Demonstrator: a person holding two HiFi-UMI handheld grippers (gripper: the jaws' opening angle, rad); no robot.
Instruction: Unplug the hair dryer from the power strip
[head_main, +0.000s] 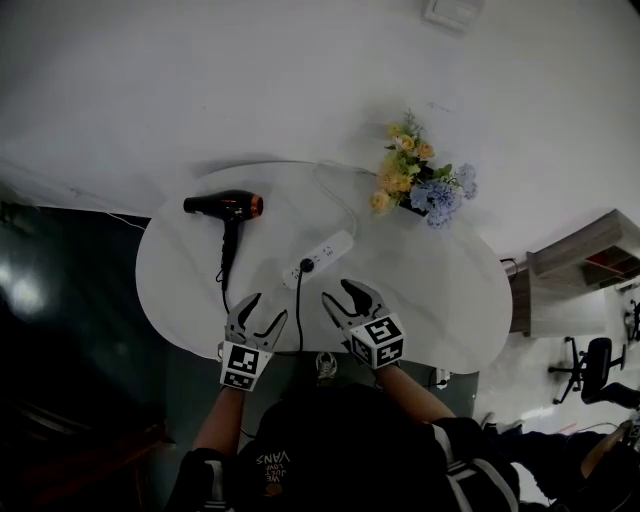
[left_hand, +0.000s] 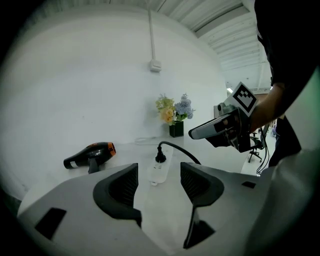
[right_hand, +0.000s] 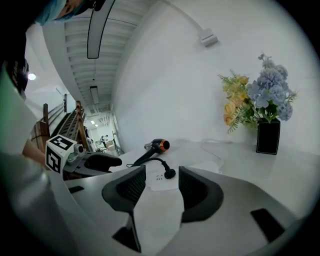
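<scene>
Head view: the person's left forearm (head_main: 214, 425) and right forearm (head_main: 415, 392) reach forward side by side, each ending in hand-held tongs. The left tongs (head_main: 268, 308) point toward 1 o'clock and the right tongs (head_main: 334, 290) toward 11 o'clock, so their tips lean toward each other without touching. Both pairs of jaws stand wide apart, gripping nothing.

Black hair dryer (head_main: 225, 206) with orange ring, on its side at bench (head_main: 440, 300) 10 o'clock, white power strip (head_main: 322, 256) diagonal at centre, black plug (head_main: 307, 265) seated.
</scene>
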